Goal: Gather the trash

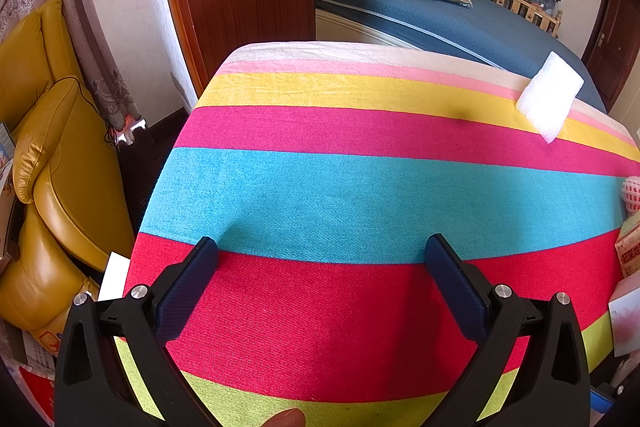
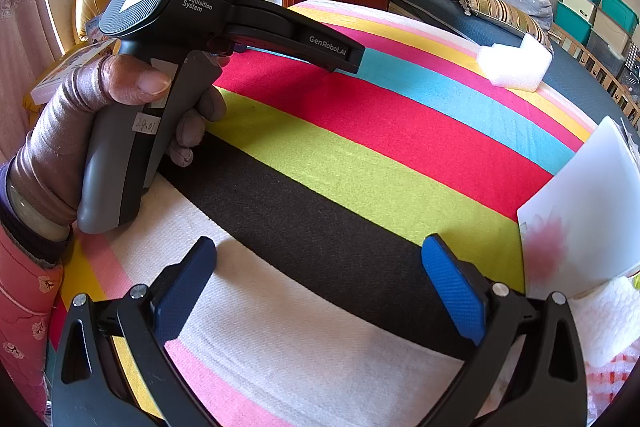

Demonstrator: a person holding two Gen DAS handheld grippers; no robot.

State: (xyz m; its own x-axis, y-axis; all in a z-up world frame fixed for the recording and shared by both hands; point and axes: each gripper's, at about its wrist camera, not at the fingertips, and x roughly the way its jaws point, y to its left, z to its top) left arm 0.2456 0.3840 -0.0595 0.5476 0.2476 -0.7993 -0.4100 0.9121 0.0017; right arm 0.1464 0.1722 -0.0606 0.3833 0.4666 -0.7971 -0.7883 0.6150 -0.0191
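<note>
A white foam block (image 1: 549,96) lies at the far right corner of a table covered in a striped cloth (image 1: 320,187); it also shows in the right wrist view (image 2: 514,67). My left gripper (image 1: 321,255) is open and empty, low over the red and blue stripes, well short of the block. My right gripper (image 2: 319,255) is open and empty over the black and white stripes. The left gripper's handle (image 2: 168,75), held in a gloved hand, fills the left of the right wrist view.
A white box with a pink flower print (image 2: 584,219) and crumpled white paper (image 2: 612,319) sit at the table's right edge. A pink foam net (image 1: 632,193) and a tissue pack (image 1: 630,251) lie at the right. A yellow armchair (image 1: 52,155) stands left, a bed (image 1: 460,27) behind.
</note>
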